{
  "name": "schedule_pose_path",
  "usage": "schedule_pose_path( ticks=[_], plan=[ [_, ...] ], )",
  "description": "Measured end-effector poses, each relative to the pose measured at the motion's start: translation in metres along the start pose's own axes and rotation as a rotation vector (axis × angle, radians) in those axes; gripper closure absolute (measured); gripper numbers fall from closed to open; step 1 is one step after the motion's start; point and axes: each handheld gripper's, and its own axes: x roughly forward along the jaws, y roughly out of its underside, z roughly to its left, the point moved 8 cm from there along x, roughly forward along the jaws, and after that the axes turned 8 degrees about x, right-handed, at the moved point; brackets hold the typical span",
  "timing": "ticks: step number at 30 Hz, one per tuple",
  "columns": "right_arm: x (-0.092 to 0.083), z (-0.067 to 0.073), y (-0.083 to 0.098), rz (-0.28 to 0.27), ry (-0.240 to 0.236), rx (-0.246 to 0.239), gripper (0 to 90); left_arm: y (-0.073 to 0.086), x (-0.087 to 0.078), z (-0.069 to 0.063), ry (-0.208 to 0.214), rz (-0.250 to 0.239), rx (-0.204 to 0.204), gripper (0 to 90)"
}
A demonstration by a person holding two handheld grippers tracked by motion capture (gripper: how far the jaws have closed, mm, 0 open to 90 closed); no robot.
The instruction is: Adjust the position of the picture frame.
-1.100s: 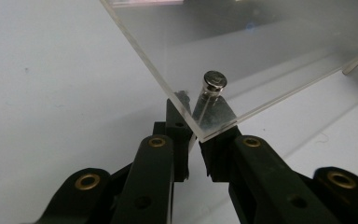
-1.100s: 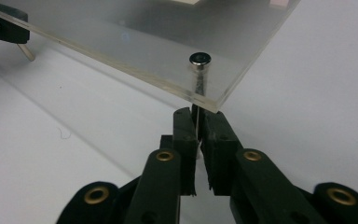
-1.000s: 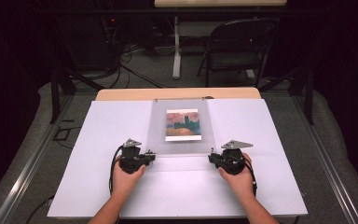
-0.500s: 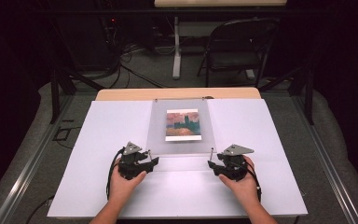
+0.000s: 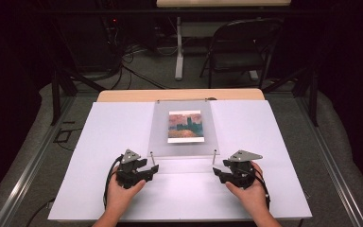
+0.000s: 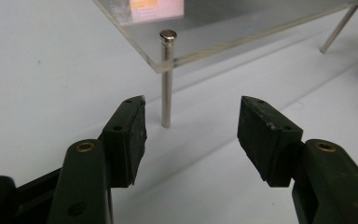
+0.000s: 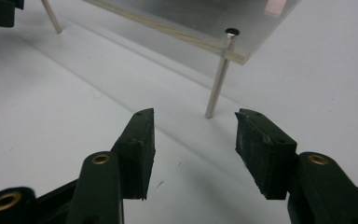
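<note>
Nearest, the left gripper (image 5: 147, 169) and right gripper (image 5: 219, 171) rest low over the white bench (image 5: 99, 142), each in a hand — fingers spread, having just been opening, nothing between them. Just beyond each stands a thin metal leg: the left leg (image 6: 166, 84), the right leg (image 7: 218, 77). These carry the clear acrylic panel (image 5: 184, 146), with a small painting print (image 5: 185, 126) at its middle.

A clear acrylic panel (image 5: 184, 128) is carried on silver metal legs (image 6: 167, 84) over a white table sheet (image 5: 99, 156). An orange, pink and teal painted picture (image 5: 185, 126) is shown beneath it. Black grippers are seen.
</note>
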Motion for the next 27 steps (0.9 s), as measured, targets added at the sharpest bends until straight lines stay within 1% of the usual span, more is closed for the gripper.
schedule_pose_path(
  ticks=[1, 2, 3, 5, 6, 8, 10, 11, 13, 16, 18, 19, 21, 23, 24, 26, 27],
  plan=[
    [-0.001, 0.002, 0.001, 0.004, -0.003, -0.006, 47.9, 0.001, -0.002, -0.001, 0.002, 0.01, 0.005, 42.3],
    [-0.004, 0.003, 0.002, 0.01, 0.004, -0.019, 48.3, 0.0, -0.004, -0.002, -0.001, 0.007, 0.013, 42.8],
    [-0.006, 0.003, 0.002, 0.012, 0.004, -0.03, 48.3, 0.0, -0.007, -0.003, 0.002, 0.003, 0.013, 43.1],
    [-0.01, 0.002, 0.003, 0.003, 0.035, -0.019, 47.1, -0.001, -0.012, -0.005, 0.005, -0.005, 0.019, 43.5],
    [-0.012, 0.001, 0.004, 0.005, 0.033, -0.021, 47.2, -0.002, -0.014, -0.006, 0.004, -0.012, 0.02, 43.7],
    [-0.016, 0.0, 0.005, 0.004, 0.024, -0.008, 46.9, -0.003, -0.019, -0.006, -0.005, -0.02, 0.031, 44.0],
    [-0.02, -0.003, 0.004, -0.009, 0.027, 0.004, 46.4, -0.003, -0.022, -0.006, -0.008, -0.03, 0.025, 44.2],
    [-0.022, -0.005, 0.003, -0.025, 0.036, 0.011, 46.0, -0.003, -0.023, -0.005, -0.012, -0.033, 0.022, 44.1],
    [-0.026, -0.007, 0.002, -0.046, 0.045, 0.023, 45.4, -0.003, -0.026, -0.005, -0.017, -0.044, 0.025, 43.7],
    [-0.031, -0.01, 0.0, -0.083, 0.047, 0.026, 44.1, -0.002, -0.03, -0.004, -0.023, -0.054, 0.016, 42.5],
    [-0.032, -0.012, -0.001, -0.092, 0.053, 0.022, 42.8, -0.002, -0.031, -0.003, -0.029, -0.056, 0.018, 41.2],
    [-0.032, -0.013, -0.001, -0.099, 0.058, 0.021, 42.5, -0.002, -0.031, -0.002, -0.031, -0.056, 0.01, 40.2],
    [-0.033, -0.014, -0.001, -0.099, 0.06, 0.027, 42.0, -0.001, -0.032, 0.0, -0.036, -0.059, 0.012, 39.2],
    [-0.033, -0.016, -0.001, -0.088, 0.071, 0.011, 41.6, 0.0, -0.032, 0.002, -0.035, -0.046, 0.012, 39.2],
    [-0.033, -0.017, -0.001, -0.091, 0.075, 0.003, 41.4, 0.001, -0.032, 0.003, -0.035, -0.046, 0.008, 39.2],
    [-0.034, -0.02, -0.002, -0.094, 0.079, 0.002, 40.9, 0.0, -0.034, 0.007, -0.042, -0.05, 0.004, 39.2],
    [-0.036, -0.022, -0.002, -0.094, 0.078, 0.007, 40.8, 0.0, -0.035, 0.01, -0.044, -0.05, -0.005, 39.2]
  ],
)
